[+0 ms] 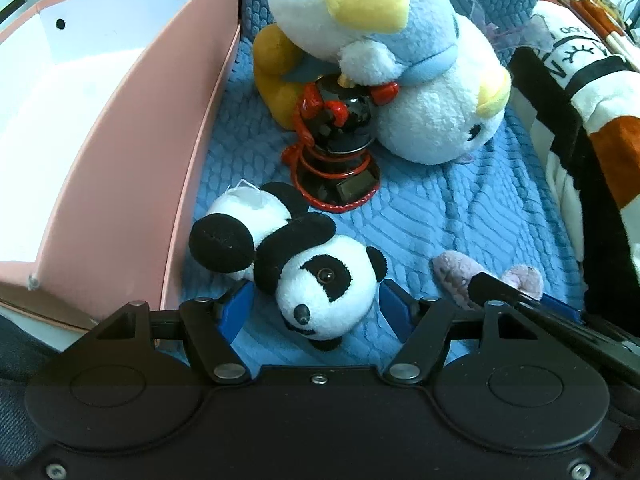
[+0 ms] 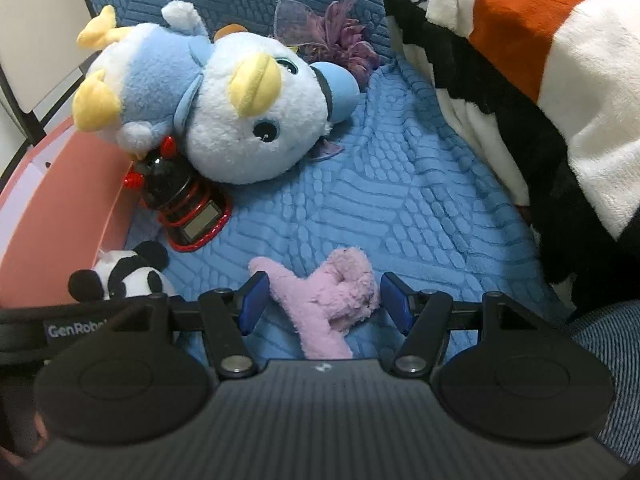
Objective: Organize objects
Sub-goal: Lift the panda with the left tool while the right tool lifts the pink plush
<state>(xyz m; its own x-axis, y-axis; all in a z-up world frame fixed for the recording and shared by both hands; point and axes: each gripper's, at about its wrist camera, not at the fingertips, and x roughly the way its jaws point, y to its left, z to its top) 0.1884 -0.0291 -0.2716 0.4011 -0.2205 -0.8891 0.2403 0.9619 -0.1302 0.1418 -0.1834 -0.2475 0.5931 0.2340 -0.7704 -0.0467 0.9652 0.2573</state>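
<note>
Both grippers sit low over the blue quilted cover (image 1: 460,208), and the pink box (image 1: 132,184) is our landmark, standing open at the cover's left edge. The left gripper (image 1: 316,306) has its jaws spread wide, one on each side of the panda plush (image 1: 316,280), which lies on its side just beside the box's wall; whether the blue pads touch the fur I cannot tell. Further from the camera than the panda, still near the box, the black-and-red toy (image 1: 340,140) is tipped over with a big blue-and-white penguin plush (image 1: 408,72) piled against it and a mustard-yellow plush (image 1: 272,76) tucked behind.

Over to the right gripper (image 2: 322,302): jaws wide too, straddling the pink plush (image 2: 332,300), which lies flat on the cover well apart from the box, on the far side of the panda. An orange, white and black blanket (image 2: 560,60) is heaped along the edge opposite the box.
</note>
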